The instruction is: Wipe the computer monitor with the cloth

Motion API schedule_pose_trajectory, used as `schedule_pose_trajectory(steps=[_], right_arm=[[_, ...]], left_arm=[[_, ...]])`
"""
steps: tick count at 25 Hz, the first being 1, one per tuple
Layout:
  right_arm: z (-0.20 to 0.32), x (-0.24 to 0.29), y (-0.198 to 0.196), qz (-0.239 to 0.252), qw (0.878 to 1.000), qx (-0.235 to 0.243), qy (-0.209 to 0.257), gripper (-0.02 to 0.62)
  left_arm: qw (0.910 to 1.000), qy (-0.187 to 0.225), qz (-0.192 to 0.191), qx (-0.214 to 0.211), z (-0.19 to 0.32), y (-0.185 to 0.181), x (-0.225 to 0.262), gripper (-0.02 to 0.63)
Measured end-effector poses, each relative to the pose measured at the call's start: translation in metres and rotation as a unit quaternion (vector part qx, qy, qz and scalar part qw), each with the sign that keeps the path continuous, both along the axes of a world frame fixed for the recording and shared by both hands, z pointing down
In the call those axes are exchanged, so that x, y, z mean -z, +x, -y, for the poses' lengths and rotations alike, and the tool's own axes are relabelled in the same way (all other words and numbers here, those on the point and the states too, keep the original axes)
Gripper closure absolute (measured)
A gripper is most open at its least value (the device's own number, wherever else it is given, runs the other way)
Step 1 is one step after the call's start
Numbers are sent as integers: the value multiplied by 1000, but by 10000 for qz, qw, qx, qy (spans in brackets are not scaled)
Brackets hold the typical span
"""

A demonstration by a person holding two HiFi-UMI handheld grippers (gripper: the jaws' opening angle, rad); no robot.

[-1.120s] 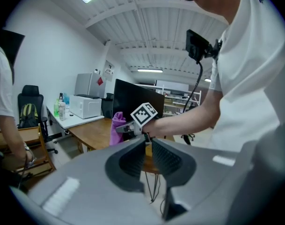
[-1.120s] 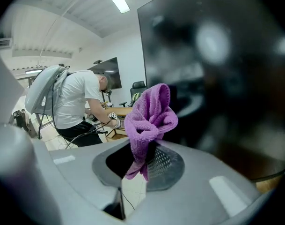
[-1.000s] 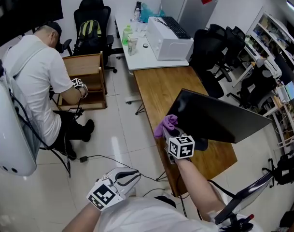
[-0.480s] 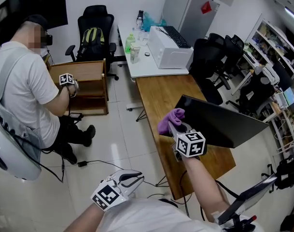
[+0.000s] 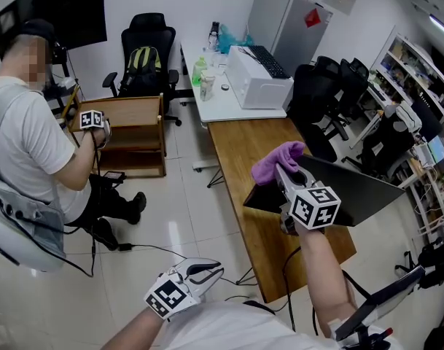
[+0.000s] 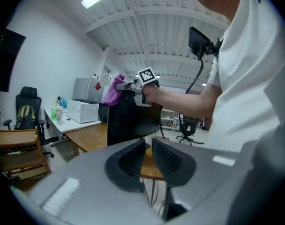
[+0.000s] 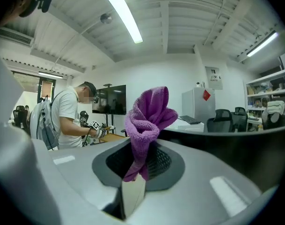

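an office: swivel chairs [image 5: 146, 42], wooden desk [image 5: 251, 141], cluttered shelving [image 5: 418, 86].

The cloth [image 7: 149, 121] is purple, nubbly looped terry, matt and soft-looking. The monitor [image 5: 353, 188] is smooth black with a dull sheen, on a table [image 5: 243, 137] of satin, grained wood. The right gripper [image 7: 141, 146] is smooth matt grey plastic, its fingers [image 7: 115, 162] faced in black ribbed padding.

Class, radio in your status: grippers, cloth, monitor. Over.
Right gripper shut on purple cloth, at monitor top edge. Left gripper shut, empty, low. Nothing in the way.
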State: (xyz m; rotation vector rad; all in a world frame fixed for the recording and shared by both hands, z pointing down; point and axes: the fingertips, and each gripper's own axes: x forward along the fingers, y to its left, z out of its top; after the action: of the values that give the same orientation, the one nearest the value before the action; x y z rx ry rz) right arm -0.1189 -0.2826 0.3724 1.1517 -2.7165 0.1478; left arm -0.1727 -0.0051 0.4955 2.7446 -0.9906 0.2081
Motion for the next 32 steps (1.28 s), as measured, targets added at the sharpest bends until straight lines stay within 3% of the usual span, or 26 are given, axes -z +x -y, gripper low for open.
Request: schedule_pose_trajectory(steps=[7, 11, 16, 23, 28, 32], right_arm=[[-17, 51, 29, 493, 9984, -5, 290, 545], [-55, 47, 62, 530, 9980, 9, 356, 545], [-115, -6, 149, 32, 9990, -413, 178, 545], [-193, -32, 284, 17, 9918, -1280, -23, 545], [-239, -49, 345, 120, 9899, -1411, -64, 545], [-267, -65, 373, 205, 9896, -1418, -126, 545]], left_arm=[[9999, 0, -123, -102, -3, 17, 1, 541], [9997, -3, -74, -224, -3, 27, -3, 541], [9992, 28, 97, -374, -8, 49, -5, 541], [9976, 200, 158, -651, -7, 113, 15, 541], [9958, 494, 197, -745, -15, 168, 42, 541], [9952, 386, 163, -879, -43, 209, 53, 541]])
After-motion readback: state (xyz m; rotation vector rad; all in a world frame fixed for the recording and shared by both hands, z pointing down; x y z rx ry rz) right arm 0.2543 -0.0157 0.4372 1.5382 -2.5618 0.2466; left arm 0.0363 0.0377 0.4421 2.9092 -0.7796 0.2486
